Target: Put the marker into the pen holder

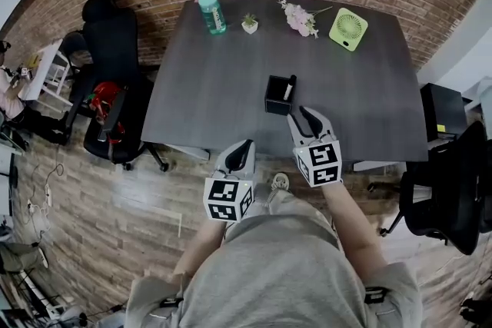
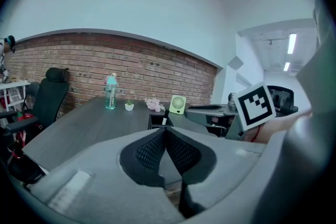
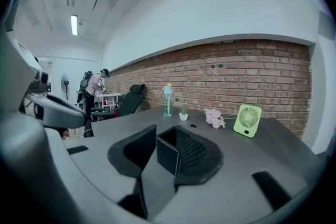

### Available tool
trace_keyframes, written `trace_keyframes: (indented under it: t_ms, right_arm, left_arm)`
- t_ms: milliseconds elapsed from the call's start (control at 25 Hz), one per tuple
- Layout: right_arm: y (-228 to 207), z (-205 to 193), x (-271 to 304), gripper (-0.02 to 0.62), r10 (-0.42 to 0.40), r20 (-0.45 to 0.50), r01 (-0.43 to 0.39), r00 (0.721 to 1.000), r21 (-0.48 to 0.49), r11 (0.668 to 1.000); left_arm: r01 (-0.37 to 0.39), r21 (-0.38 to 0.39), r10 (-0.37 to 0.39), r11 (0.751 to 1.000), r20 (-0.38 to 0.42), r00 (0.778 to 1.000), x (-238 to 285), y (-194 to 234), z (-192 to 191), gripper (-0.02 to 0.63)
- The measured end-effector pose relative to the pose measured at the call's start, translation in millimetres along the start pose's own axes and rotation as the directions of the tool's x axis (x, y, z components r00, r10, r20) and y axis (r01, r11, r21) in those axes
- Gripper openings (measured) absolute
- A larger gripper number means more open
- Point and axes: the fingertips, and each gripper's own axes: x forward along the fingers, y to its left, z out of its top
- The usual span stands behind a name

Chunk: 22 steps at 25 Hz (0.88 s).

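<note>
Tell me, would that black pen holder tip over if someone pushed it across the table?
Probably it would slide rather than tip: the pen holder looks squat, with a flat square base on the smooth table. Its straight walls suggest it is stiff. The marker leaning inside, poking above the rim, might rattle or shift.

Left gripper (image 2: 166, 136), jaws together (nothing between); beyond, on dark table (image 2: 94, 123): pen holder (image 2: 155, 121) with marker (image 2: 165, 117), bottle (image 2: 111, 93), green fan (image 2: 178, 104).
</note>
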Motion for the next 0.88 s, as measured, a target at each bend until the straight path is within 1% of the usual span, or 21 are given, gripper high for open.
trace_keyframes:
  t_ms: [120, 240, 360, 560, 760, 880]
  right_arm:
    - [14, 7, -30, 0.106, -0.010, 0.041, 0.010, 0.999, 0.005, 1.000]
    - [28, 10, -58, 0.061, -0.016, 0.069, 0.015, 0.997, 0.013, 1.000]
    - [45, 10, -84, 0.038, -0.016, 0.091, 0.014, 0.996, 0.022, 1.000]
    - [72, 13, -127, 0.018, -0.010, 0.131, 0.006, 0.991, 0.024, 1.000]
    - [95, 8, -162, 0.003, -0.001, 0.139, -0.001, 0.990, 0.016, 1.000]
    - [106, 3, -179, 0.003, 0.001, 0.136, -0.006, 0.991, 0.031, 1.000]
  left_arm:
    - [0.010, 0.003, -0.010, 1.000, 0.008, 1.000, -16, -11, -7, 0.018]
    - [0.018, 0.005, -0.018, 1.000, 0.016, 1.000, -33, -20, -15, 0.018]
    - [0.027, 0.007, -0.027, 1.000, 0.025, 0.999, -50, -29, -22, 0.018]
    - [0.036, 0.006, -0.036, 0.999, 0.033, 0.999, -81, -45, -36, 0.018]
    - [0.037, -0.002, -0.037, 0.999, 0.037, 0.999, -110, -60, -49, 0.018]
    - [0.040, 0.001, -0.040, 0.999, 0.042, 0.998, -125, -66, -51, 0.018]
